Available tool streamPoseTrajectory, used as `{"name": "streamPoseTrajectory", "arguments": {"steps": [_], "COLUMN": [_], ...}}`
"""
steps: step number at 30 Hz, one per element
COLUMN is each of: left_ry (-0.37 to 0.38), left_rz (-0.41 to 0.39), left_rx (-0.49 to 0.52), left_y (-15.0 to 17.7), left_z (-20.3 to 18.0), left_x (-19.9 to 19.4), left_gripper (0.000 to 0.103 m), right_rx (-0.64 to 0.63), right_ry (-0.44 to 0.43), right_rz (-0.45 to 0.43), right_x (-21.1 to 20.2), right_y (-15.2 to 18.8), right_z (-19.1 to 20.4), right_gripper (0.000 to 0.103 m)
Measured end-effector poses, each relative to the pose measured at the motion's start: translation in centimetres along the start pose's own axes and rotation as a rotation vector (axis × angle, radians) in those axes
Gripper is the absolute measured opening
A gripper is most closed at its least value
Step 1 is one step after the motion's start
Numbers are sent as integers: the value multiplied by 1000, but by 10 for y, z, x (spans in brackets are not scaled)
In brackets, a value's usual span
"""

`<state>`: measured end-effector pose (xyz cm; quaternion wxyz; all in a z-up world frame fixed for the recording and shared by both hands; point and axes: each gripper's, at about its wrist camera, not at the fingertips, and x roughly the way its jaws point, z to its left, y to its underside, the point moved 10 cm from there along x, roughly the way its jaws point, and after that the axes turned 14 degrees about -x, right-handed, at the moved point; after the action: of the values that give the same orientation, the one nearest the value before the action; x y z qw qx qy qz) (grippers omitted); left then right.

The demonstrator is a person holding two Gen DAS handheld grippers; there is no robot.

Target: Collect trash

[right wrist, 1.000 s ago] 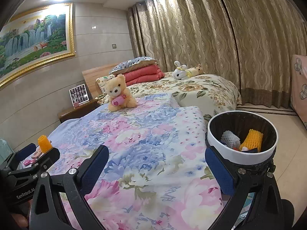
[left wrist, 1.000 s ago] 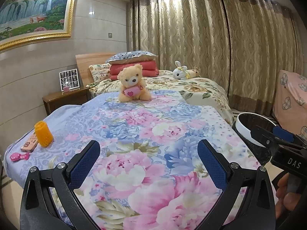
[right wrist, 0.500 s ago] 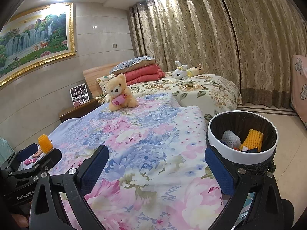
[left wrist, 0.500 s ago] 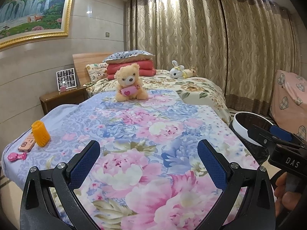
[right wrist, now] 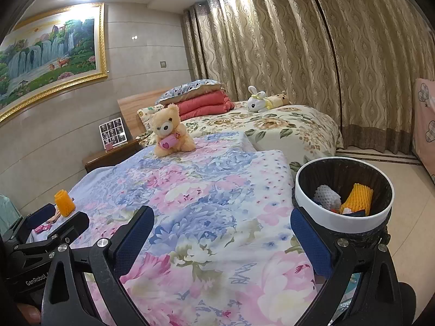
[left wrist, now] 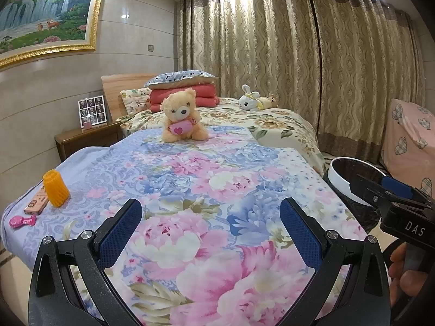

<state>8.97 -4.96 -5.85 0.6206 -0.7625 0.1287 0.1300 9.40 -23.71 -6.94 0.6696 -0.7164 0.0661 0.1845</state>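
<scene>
An orange foam net sleeve stands upright near the bed's left edge, also visible in the right wrist view as the orange sleeve. My left gripper is open over the floral bedspread, empty, well right of the sleeve. My right gripper is open and empty too, beside the white-rimmed trash bin at the bed's right side. Inside the bin lie a white foam net and an orange foam net. From the left wrist view only the bin's rim shows.
A pink-brown flat remote-like object and a small pink toy lie by the sleeve. A teddy bear sits mid-bed; a plush rabbit lies on the far bed. A wooden nightstand with a photo frame stands left. A hand holds the right gripper.
The left gripper's view has shifted slightly, so the bed and the sleeve sit a little lower and farther left. The right gripper has barely moved. Both stay open.
</scene>
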Motion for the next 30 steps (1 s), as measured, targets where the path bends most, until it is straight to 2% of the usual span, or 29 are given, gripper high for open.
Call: {"name": "streamPoseTrajectory", "arguments": {"steps": [30], "left_ry": [4], "left_rz": [4], "left_rx": [-3], "left_y": [2], "left_z": [0], "left_x": [0], "left_gripper": [103], "right_rx": [-5], "right_ry": [-6], "right_rz": [3], "right_x": [0], "right_y": [0], "right_z": [1], "right_gripper": [101]}}
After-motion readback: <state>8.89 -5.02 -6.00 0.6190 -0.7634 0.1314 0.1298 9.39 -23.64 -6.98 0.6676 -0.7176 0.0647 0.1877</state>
